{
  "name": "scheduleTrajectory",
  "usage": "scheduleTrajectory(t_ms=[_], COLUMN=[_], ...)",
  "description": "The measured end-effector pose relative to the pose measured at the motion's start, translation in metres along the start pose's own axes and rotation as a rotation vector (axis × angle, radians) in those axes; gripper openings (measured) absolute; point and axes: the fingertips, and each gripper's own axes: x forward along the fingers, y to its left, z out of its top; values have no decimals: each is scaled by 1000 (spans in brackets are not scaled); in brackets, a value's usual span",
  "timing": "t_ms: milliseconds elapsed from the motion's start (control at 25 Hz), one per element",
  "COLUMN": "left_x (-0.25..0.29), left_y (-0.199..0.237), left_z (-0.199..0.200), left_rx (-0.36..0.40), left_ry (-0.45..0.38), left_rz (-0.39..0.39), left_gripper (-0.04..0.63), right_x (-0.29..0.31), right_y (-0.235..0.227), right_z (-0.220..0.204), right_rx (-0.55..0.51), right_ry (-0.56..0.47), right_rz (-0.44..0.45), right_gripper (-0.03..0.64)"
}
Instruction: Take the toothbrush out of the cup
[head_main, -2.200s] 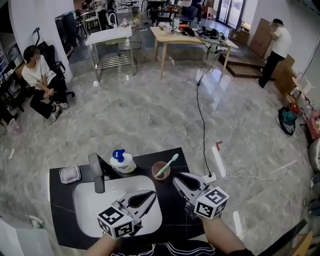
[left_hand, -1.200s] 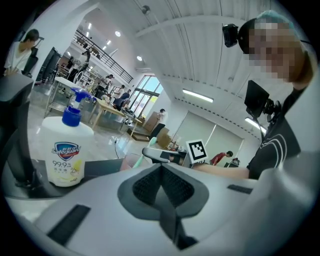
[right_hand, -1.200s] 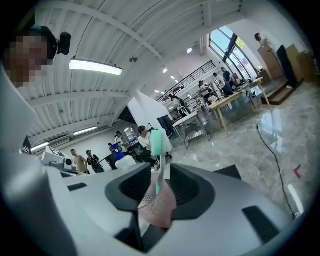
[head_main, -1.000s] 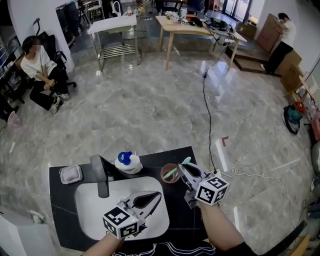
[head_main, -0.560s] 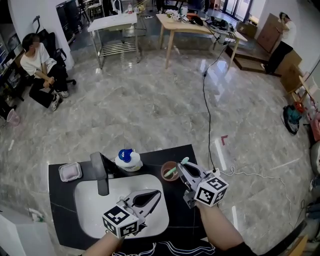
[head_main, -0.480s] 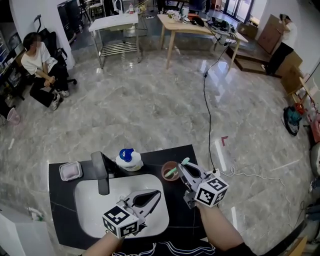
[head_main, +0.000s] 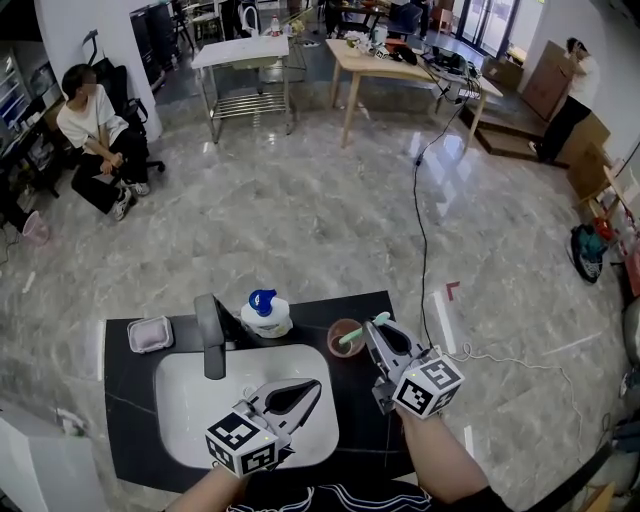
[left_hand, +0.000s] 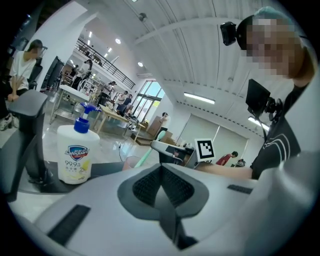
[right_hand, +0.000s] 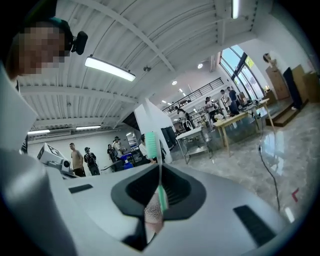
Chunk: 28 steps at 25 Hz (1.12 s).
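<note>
A green toothbrush (head_main: 362, 329) leans out of a pink cup (head_main: 343, 341) on the black counter (head_main: 125, 405), to the right of the basin. My right gripper (head_main: 373, 328) is shut on its handle just above the cup's rim. Its jaws have just been closing, with the handle between them. In the right gripper view the toothbrush (right_hand: 161, 195) stands upright between the pads of the gripper (right_hand: 160, 169), with the cup (right_hand: 152, 218) below. My left gripper (head_main: 308, 386) hovers over the basin, shut and holding nothing. The left gripper view (left_hand: 161, 168) shows the cup (left_hand: 131, 161) and brush (left_hand: 145, 156) ahead.
A white soap bottle with a blue pump (head_main: 268, 315) stands behind the white basin (head_main: 195, 405), beside a grey faucet (head_main: 211, 335). A small soap dish (head_main: 150, 334) lies at the counter's back left. A black cable (head_main: 424, 200) runs across the marble floor. A person sits far left (head_main: 95, 130).
My right gripper has closed on the toothbrush handle and risen slightly with it. The left gripper has stayed over the basin.
</note>
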Motion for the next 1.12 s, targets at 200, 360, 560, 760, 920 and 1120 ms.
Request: scheduleTrajectory(t_ms=[200, 360, 560, 760, 920, 1120], left_x=[-9, -20, -37, -51, -65, -79], left_y=[-10, -24, -51, -82, -111, -148], left_z=[5, 12, 22, 33, 28, 17], left_rx=[18, 36, 64, 104, 129, 160], left_ry=[-29, -61, -104, -150, -172, -193], left_rz=[22, 43, 61, 60, 61, 68], left_gripper=[5, 5, 5, 5, 5, 5], right_x=[-16, -38, -75, -113, -149, -193], right_y=[15, 36, 71, 107, 136, 164], right_z=[27, 54, 84, 92, 76, 49], right_rx=[-74, -135, -159, -201, -224, -238], right_ry=[-73, -150, -217, -214, -184, -130], right_rz=[0, 15, 68, 128, 164, 210], right_gripper=[25, 25, 25, 25, 25, 25])
